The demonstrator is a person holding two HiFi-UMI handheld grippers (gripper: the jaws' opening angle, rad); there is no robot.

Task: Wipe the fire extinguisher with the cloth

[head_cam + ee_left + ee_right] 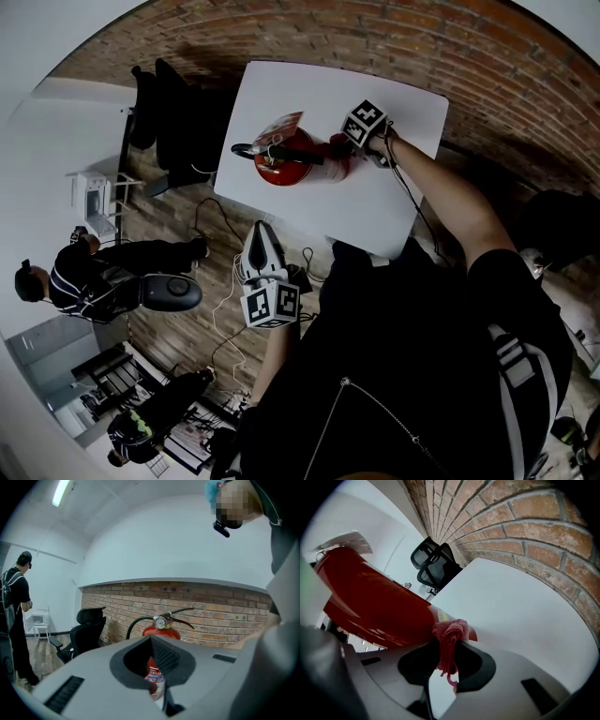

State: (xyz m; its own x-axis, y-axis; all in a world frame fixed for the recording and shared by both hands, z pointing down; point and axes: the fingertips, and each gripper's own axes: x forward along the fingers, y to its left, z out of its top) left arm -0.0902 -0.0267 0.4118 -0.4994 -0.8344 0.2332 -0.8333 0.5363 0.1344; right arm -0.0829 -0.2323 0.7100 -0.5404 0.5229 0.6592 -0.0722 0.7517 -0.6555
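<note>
We see the red fire extinguisher standing upright on the white table, toward its far left part, with a brick wall behind it. The right gripper reaches in from the right, and its jaws are closed on a bunched pink cloth. The cloth touches the extinguisher's red body just beside a label. The left gripper hangs off the table's near edge, well apart from the extinguisher. Its jaws are pressed together with nothing between them, and we glimpse the extinguisher beyond them. A black office chair stands left of the table, and a person is farther left.
</note>
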